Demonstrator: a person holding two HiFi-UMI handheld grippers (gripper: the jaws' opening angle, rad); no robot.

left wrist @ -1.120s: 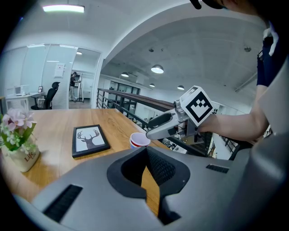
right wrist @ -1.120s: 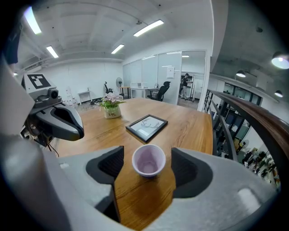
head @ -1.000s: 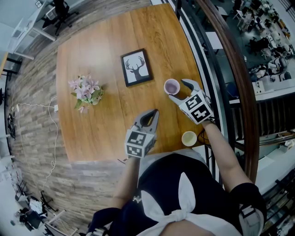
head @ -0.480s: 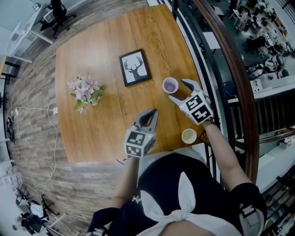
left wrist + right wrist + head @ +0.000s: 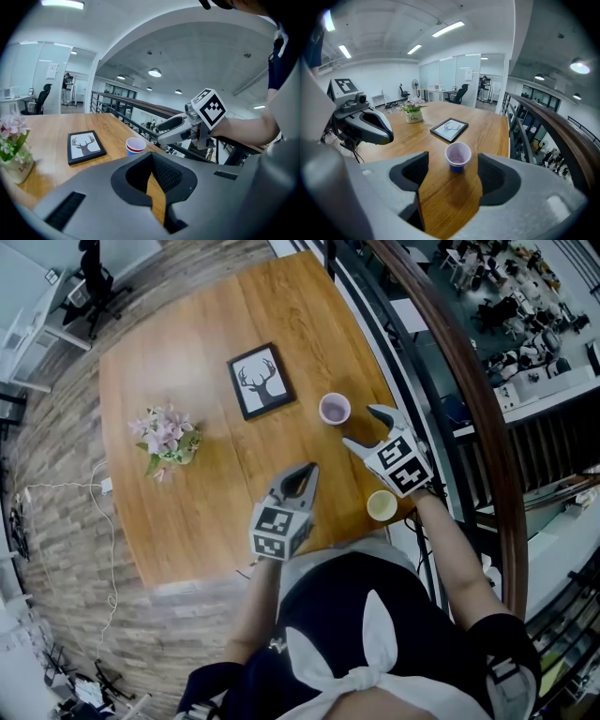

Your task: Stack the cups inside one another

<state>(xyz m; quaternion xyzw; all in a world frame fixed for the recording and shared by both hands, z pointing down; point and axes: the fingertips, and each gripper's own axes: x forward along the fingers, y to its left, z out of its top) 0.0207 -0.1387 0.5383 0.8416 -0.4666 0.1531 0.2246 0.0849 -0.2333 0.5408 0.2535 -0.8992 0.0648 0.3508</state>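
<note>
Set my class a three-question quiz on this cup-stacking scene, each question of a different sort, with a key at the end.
1. How many cups stand on the table, and are any stacked?
2. Which thing lies straight ahead of the open right tool? A. the purple cup B. the flowers C. the deer picture
3. True or false: the left tool holds nothing.
Key: 1. Two, the purple one and the yellow cup, standing apart and unstacked. 2. A. 3. True.
</note>
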